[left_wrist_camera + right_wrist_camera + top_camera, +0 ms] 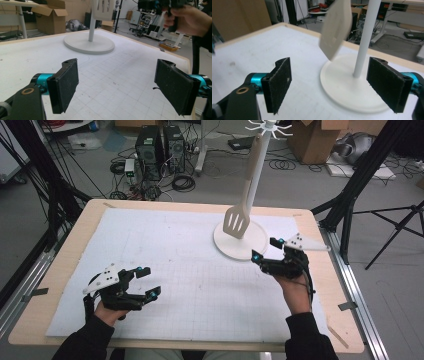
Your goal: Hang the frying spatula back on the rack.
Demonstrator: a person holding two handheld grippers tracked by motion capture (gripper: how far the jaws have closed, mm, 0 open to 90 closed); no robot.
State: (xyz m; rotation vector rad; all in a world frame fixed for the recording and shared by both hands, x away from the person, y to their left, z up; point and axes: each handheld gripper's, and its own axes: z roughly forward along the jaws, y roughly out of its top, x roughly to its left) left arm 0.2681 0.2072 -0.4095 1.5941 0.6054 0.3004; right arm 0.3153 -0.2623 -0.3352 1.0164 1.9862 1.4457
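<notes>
A white stand with a round base [260,239] and a tall pole [257,165] stands right of the table's middle. A cream slotted spatula [236,221] hangs from its top hooks, its blade just above the base. My right gripper [265,248] is open at the base's near right edge, holding nothing. In the right gripper view the spatula [336,27] and pole [364,37] rise beyond the open jaws [329,85]. My left gripper [151,281] is open over the white gridded mat [190,285] at the near left. Its view shows the base [88,43] farther off.
The wooden table edge [70,270] frames the mat. Black frame posts [55,195] stand at both sides. On the floor behind are computer towers [159,150], cables, cardboard boxes [317,137] and a tripod [400,227].
</notes>
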